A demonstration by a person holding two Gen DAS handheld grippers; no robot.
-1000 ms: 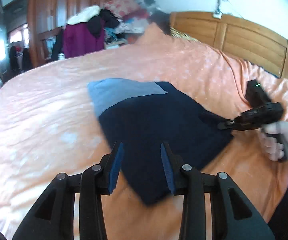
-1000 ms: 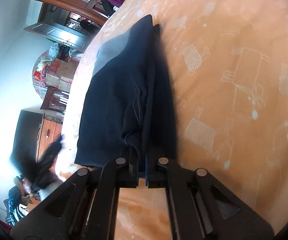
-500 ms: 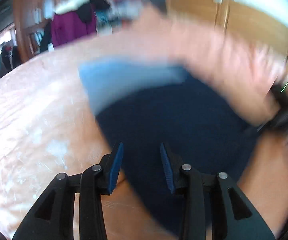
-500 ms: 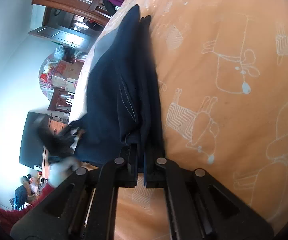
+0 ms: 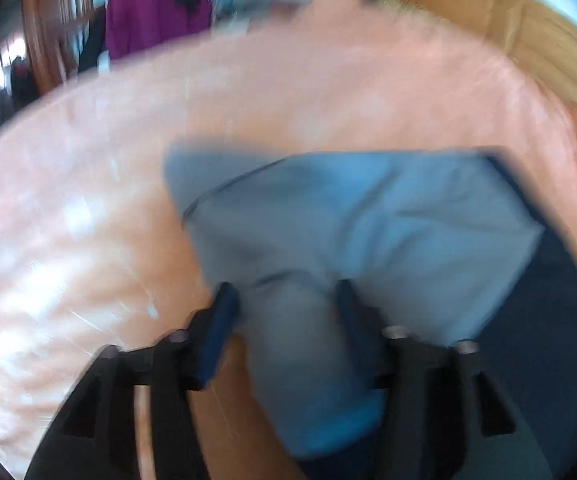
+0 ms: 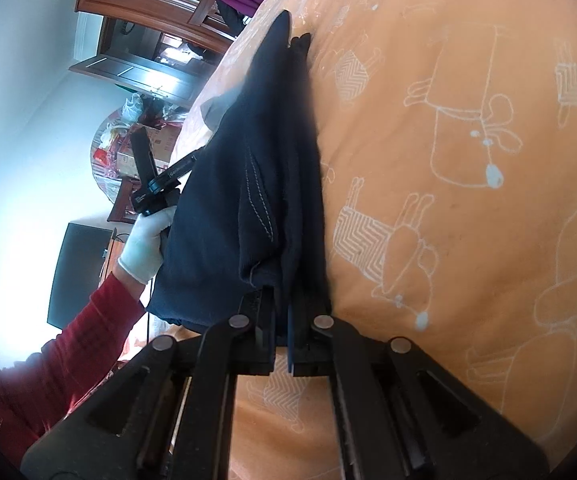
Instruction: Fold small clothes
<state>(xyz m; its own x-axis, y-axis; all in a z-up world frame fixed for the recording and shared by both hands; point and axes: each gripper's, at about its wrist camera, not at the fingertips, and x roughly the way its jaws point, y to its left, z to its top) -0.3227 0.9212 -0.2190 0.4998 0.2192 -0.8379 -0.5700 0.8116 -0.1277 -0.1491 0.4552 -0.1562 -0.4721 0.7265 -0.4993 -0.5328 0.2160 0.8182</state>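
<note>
Navy garment [image 6: 248, 184] with a light-blue panel [image 5: 368, 232], lying on the orange bedspread [image 6: 468, 140] of a bed with a wooden headboard [image 5: 528, 40]. The right gripper [image 6: 282, 328] is clenched on one edge of the stacked navy layers, which run straight away from its fingers; in this view the garment's long axis follows the gripper's own line, with white stitching visible on the upper layer. The left gripper [image 5: 284, 308] stands over the light-blue end with its jaws parted and cloth lying between them, though motion blur hides whether the blue pads [image 5: 224, 320] touch the fabric. The right wrist view shows the same tool [image 6: 160, 188] at the garment's far side, carried by a white-gloved hand [image 6: 144, 248] in a red sleeve [image 6: 48, 360]. The two grippers thus sit at separate edges of the garment. The left appears the nearer to the free blue end, so the coming fold probably depends on its closing there, while the right anchors the opposite edge.
</note>
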